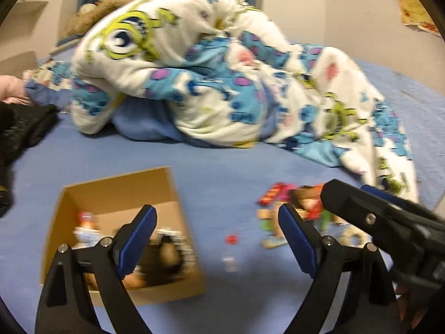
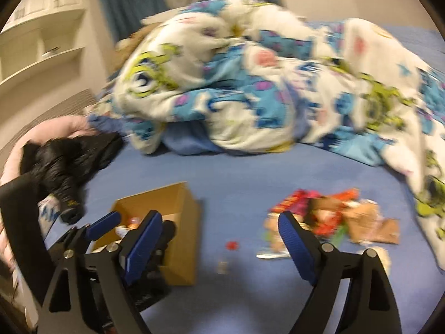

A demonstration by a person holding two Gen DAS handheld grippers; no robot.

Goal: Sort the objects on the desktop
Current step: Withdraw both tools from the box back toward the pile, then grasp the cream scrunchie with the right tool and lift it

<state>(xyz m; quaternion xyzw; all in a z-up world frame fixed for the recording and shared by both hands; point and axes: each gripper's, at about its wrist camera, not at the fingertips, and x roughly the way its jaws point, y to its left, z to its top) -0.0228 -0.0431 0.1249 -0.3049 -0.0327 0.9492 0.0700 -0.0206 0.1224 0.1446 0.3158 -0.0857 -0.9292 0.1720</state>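
Loose pile (image 2: 331, 217) of small stuff sitting on the blue sheet (image 2: 236, 172), toward the right side of the bed, just short of the quilt's trailing edge. Red packets, something brown and crinkly, a few bits too blurry to call. Looks dumped in one heap so it can get picked through piece by piece.

Left of that, well apart, an open box (image 1: 111, 194) flat on the sheet with its flaps out of the way. Already holding a few things, including what might be a small bottle and something dark, too smeared to name. Parked close enough to the pile for short carries, probably.

Between pile and box, two strays on the bare sheet: a small red bit (image 2: 232, 245) and a pale little thing (image 2: 222, 267) just nearer the cameras. Maybe spilled off the heap, can't say.

Left gripper (image 1: 217, 236) spread wide, nothing between the pads, hovering over the gap with one finger across the box. Right gripper (image 2: 219, 239) also wide and empty, aimed at the same gap, near the red bit. Guessing a fresh grab is next.

Further out: crumpled cartoon quilt (image 1: 208, 64) heaped across the middle of the bed, black garment (image 2: 69, 164) at the left edge, shelves (image 2: 41, 41) on the wall beyond.
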